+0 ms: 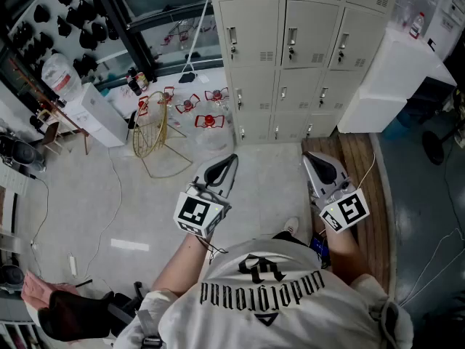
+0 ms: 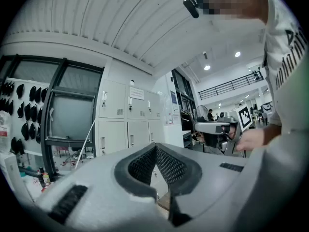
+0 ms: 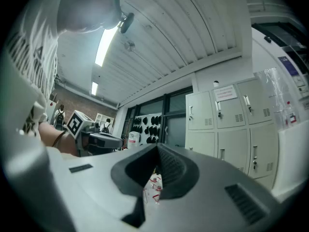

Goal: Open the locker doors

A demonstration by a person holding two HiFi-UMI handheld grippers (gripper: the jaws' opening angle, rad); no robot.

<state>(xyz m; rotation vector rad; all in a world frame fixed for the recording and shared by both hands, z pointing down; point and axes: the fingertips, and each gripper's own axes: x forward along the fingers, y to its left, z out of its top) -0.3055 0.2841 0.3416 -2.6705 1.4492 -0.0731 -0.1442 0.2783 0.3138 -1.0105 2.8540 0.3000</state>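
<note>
The grey lockers (image 1: pixel 290 57) stand ahead as a grid of doors with small handles, and every door I can see is closed. Both grippers are held low in front of the person, well short of the lockers. My left gripper (image 1: pixel 229 160) points at the lower left doors; its jaws meet at the tip with nothing between them. My right gripper (image 1: pixel 309 157) is held the same way on the right, also shut and empty. In the left gripper view the lockers (image 2: pixel 126 124) rise beyond the tip (image 2: pixel 155 147). The right gripper view has the lockers (image 3: pixel 236 122) right of the tip (image 3: pixel 157 149).
A gold wire basket (image 1: pixel 150 133) and red clips (image 1: pixel 209 120) lie on the floor left of the lockers. White blocks (image 1: pixel 392 78) stand against the lockers' right side above a wooden platform (image 1: pixel 363 173). A white box (image 1: pixel 98 115) and a pegboard of black items (image 1: pixel 73 20) are at far left.
</note>
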